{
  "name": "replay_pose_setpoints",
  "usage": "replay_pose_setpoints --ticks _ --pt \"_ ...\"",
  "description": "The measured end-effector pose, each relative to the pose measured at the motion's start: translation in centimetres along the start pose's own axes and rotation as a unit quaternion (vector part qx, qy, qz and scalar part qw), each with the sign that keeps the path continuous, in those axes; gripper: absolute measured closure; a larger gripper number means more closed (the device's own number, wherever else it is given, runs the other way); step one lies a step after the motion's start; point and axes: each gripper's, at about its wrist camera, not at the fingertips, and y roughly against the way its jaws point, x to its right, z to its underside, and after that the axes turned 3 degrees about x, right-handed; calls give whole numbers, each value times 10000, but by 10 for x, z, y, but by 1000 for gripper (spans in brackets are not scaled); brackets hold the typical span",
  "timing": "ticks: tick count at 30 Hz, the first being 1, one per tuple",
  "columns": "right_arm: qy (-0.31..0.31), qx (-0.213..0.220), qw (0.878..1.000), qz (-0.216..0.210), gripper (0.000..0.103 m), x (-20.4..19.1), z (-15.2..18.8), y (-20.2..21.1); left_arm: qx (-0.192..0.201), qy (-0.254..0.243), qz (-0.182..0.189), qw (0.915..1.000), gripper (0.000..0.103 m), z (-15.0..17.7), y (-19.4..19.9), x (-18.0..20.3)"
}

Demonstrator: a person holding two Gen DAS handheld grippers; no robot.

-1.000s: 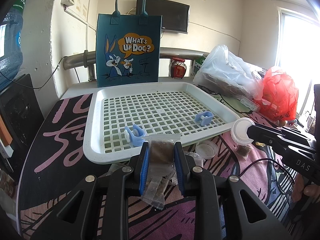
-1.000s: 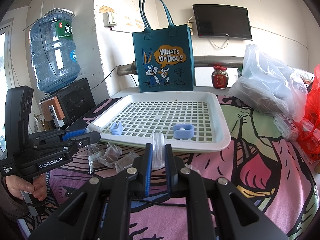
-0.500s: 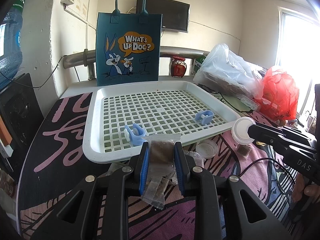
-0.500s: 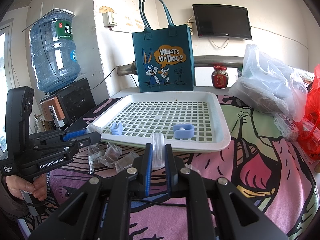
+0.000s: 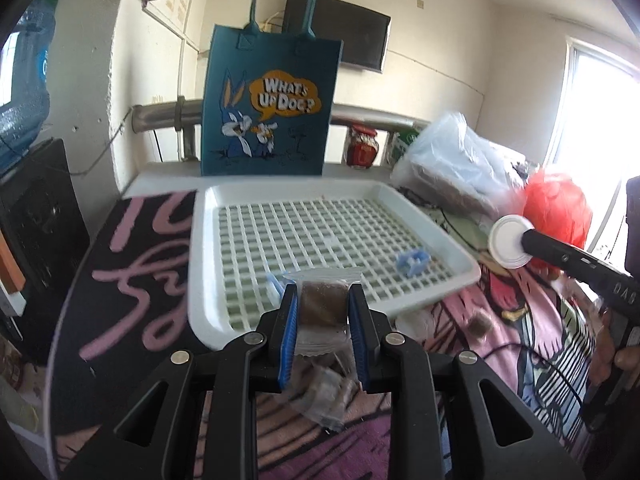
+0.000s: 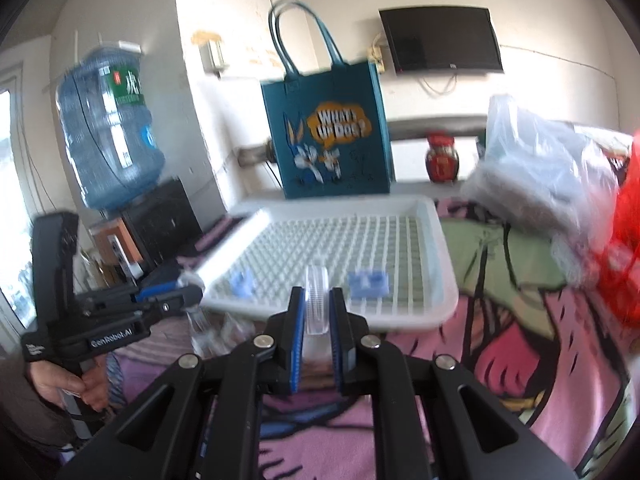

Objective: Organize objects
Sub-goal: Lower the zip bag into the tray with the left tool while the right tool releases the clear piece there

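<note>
The left gripper (image 5: 322, 307) has its fingers (image 5: 289, 322) pinching a small clear packet (image 5: 322, 303) with a brown block inside, held up just over the near rim of the white slotted tray (image 5: 206, 272). The right gripper (image 6: 317, 312) has its fingers (image 6: 296, 332) pressed onto a round clear lid (image 6: 317, 300), gripped edge-on; from the left camera the same lid (image 5: 509, 242) shows as a white disc hanging off the tray's right side, above the worktop.

The tray sits on a worktop covered with a pink, black and green printed cloth (image 5: 132, 280), and its far edge lies close to a teal tote bag (image 5: 270, 104) with a cartoon rabbit standing upright at the back edge of the worktop. Two small blue clips lie on the tray grid: one (image 5: 412, 262) near the tray's front right corner, the other (image 5: 274, 286) near the front edge, partly hidden behind the left fingers. More clear packets (image 5: 326, 394) lie loose on the cloth below the tray's near edge, under the left gripper, and a small brown lump (image 5: 478, 324) rests on the cloth to the right.

Along the worktop's right side sit a clear plastic bag (image 5: 460, 168) and a red plastic bag (image 5: 558, 212); a red-lidded jar (image 5: 362, 148) stands at the back edge. The right view is blurred
</note>
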Motion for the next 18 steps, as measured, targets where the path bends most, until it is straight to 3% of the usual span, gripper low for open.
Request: replay_pose_setpoints --ticks 5,8,14,18 --pt "-206 -99 9990 -392 91 16 -47 -8 -286 308 83 9991 80 -33 -23 -27" --pt "-463 -663 9957 -458 91 32 -59 -43 -623 620 107 9961 80 -37 -48 -42" --pt "-1113 -1502 9820 -255 91 67 -52 -107 -966 712 -61 9928 80 -35 -93 -50" --pt "-1321 -1758 9755 -23 91 80 -40 -131 -1169 700 -106 9906 80 -32 -112 -49"
